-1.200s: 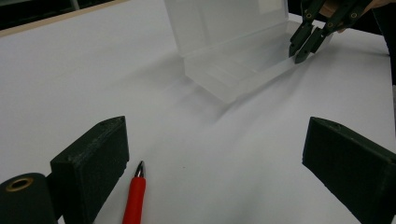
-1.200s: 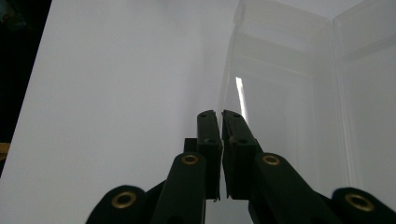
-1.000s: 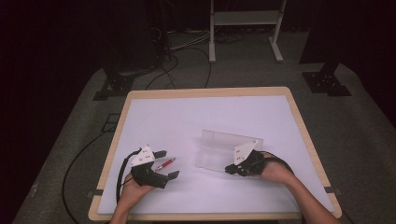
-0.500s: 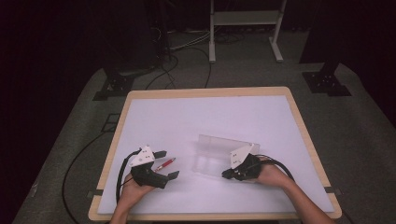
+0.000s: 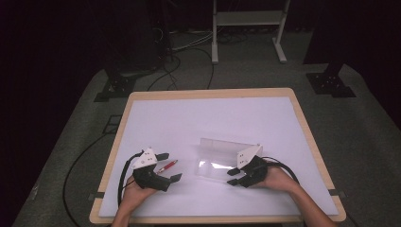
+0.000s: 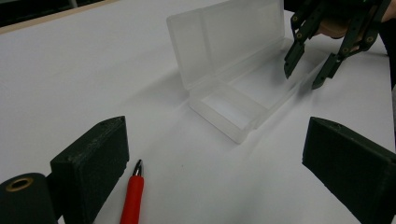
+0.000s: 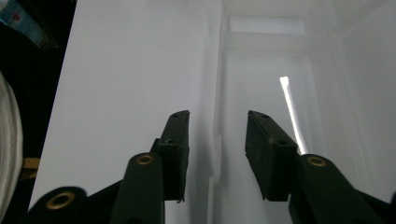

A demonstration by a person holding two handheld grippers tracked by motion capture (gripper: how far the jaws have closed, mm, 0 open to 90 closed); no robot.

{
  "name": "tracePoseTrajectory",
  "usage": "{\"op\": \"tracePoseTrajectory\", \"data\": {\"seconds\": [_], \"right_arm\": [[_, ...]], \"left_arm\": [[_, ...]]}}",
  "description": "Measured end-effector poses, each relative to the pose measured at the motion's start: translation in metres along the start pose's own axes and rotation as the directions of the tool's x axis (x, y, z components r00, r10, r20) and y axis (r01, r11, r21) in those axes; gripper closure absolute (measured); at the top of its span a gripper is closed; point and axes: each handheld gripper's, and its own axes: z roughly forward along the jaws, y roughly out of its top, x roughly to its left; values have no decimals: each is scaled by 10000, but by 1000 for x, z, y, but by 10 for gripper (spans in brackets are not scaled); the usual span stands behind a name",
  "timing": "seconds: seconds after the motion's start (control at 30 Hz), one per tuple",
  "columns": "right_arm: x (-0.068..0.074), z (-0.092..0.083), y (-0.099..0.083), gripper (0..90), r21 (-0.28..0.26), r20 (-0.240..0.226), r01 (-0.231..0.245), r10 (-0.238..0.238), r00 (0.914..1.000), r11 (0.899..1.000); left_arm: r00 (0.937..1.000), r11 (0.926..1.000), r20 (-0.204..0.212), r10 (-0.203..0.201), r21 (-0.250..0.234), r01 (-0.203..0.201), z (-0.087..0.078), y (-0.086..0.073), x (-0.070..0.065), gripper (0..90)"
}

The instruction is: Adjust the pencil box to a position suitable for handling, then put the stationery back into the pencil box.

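Tabletop [image 5: 213, 113], covered in white, is carrying a clear plastic box [image 5: 218, 161] and a red pen [image 5: 167, 166]. The box is sitting near the front edge, right of centre, with its hinged lid [image 6: 224, 39] standing raised at the back and its divided tray [image 6: 238, 100] lying open and empty. The right claw [image 5: 235, 177] is hovering at the tray's front right corner; its jaws have just been opening and are now standing partly apart. In the right gripper view the tray's front wall [image 7: 215, 135] is running up between them, with neither pad pressing on it. The left claw [image 5: 169, 166] is resting well apart from the box, to its left, with its jaws spread wide. The pen is lying flat on the white surface between those jaws, close beside one black pad [image 6: 93, 163], and whether it is touching that pad is unclear. Neither claw is gripping anything.
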Motion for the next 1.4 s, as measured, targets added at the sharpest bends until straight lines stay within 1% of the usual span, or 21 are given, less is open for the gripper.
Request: {"op": "tracePoseTrajectory", "data": {"seconds": [0.03,0.1,0.13,0.17,0.23,0.3,0.43,0.5,0.6,0.7,0.73,0.77,0.8,0.9,1.0,1.2,1.23,1.27,1.33,1.37,1.4], "right_arm": [[1,-3,0,563,-80,39,-128,128,9999,9999],[0,-8,-1,546,-258,156,-117,121,9998,9996],[1,-10,-2,536,-365,220,-218,227,9995,9991],[0,-12,-3,536,-403,267,-213,224,9994,9990],[-1,-17,-6,521,-482,278,-481,495,9984,9977],[-1,-19,-7,515,-517,299,-559,575,9979,9971],[-3,-30,-16,466,-721,427,-1017,1049,9936,9922],[-4,-35,-19,450,-774,494,-1341,1382,9892,9879],[-5,-42,-24,434,-1024,700,-1500,1575,9850,9834],[-5,-47,-28,425,-1080,846,-1612,1706,9817,9810],[-6,-51,-33,425,-1102,1019,-1690,1803,9783,9794],[-6,-51,-33,425,-1102,1019,-1690,1803,9783,9794],[-6,-59,-41,419,-1205,1215,-1860,2005,9721,9751],[-4,-68,-51,415,-1504,1443,-2051,2267,9632,9671],[0,-80,-65,398,-1810,1751,-2324,2639,9485,9556],[6,-89,-84,377,-2040,2060,-2660,3069,9292,9422],[6,-89,-84,377,-2040,2060,-2660,3069,9292,9422],[8,-92,-89,374,-2171,2131,-2795,3248,9215,9353],[9,-94,-94,367,-2250,2184,-2878,3361,9162,9309],[9,-94,-94,367,-2250,2184,-2878,3361,9162,9309],[10,-96,-98,364,-2254,2253,-2993,3485,9098,9271]], "left_arm": [[10000,10000,6,-9,9,9,0,0,0,66],[10000,10000,20,-27,5,27,1,0,0,66],[10000,10000,26,-38,9,38,1,0,0,66],[10000,10000,21,-13,25,13,1,0,0,66],[10000,10000,33,-39,19,39,1,0,0,66],[10000,10000,30,-55,7,55,1,0,0,66],[9999,10000,103,-38,-61,39,1,-1,-1,66],[9999,10000,113,1,13,-1,2,-1,0,66],[9999,10000,114,-3,-3,3,1,-1,1,66],[10000,10000,78,-20,-51,21,0,-1,1,66],[10000,10000,13,-22,-70,22,-1,-1,1,66],[10000,10000,13,-22,-70,22,-1,-1,1,66],[9999,9999,-152,-42,-95,41,-2,-1,2,66],[9998,9999,-166,-135,-109,133,-4,-2,4,66],[9998,9999,-190,-105,-36,105,-5,-2,3,66],[9997,9999,-235,20,159,-16,-1,-2,1,66],[9997,9999,-235,20,159,-16,-1,-2,1,66],[9998,9999,-183,-25,167,28,0,-3,2,66],[9998,9997,-207,-8,228,13,0,-3,2,67],[9998,9997,-207,-8,228,13,0,-3,2,67],[9998,9996,-214,24,294,-17,0,-3,2,69]]}}
